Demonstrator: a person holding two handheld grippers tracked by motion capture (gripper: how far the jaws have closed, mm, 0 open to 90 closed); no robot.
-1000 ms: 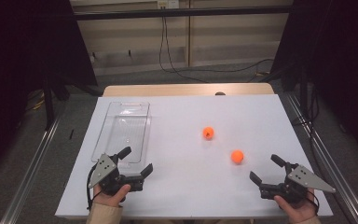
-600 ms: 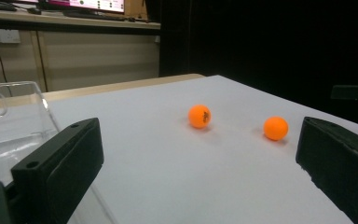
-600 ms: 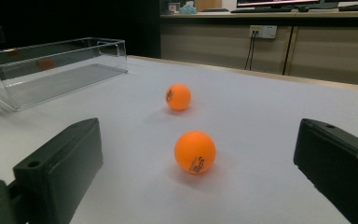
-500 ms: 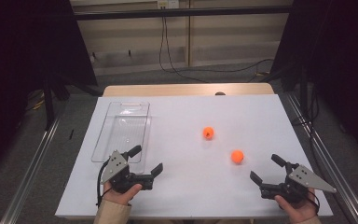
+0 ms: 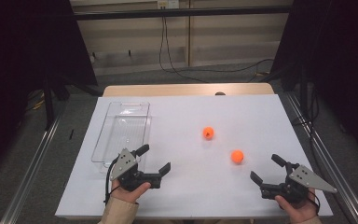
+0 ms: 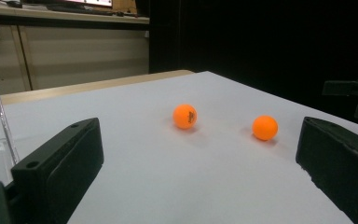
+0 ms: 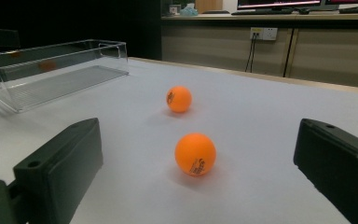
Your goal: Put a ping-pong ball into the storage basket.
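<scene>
Two orange balls lie on the white table: the farther ball (image 5: 208, 133) (image 6: 185, 116) (image 7: 179, 99) near the middle and the nearer ball (image 5: 237, 156) (image 6: 265, 127) (image 7: 195, 154) to its right. My left gripper (image 5: 154, 161) is open near the front left, beside the clear tray's near end, and points right toward the balls. My right gripper (image 5: 266, 169) is open at the front right, a short way from the nearer ball, which lies ahead between its jaws. Neither gripper holds anything.
A clear plastic tray (image 5: 119, 116) (image 7: 51, 60) lies empty along the left side of the table (image 5: 177, 196). Dark curtains flank the table, and cables run over the floor behind it. A wooden strip (image 5: 186, 89) borders the far edge.
My left gripper has moved right and a little forward along the front of the table, turning toward the balls. The right gripper and both balls have stayed put.
</scene>
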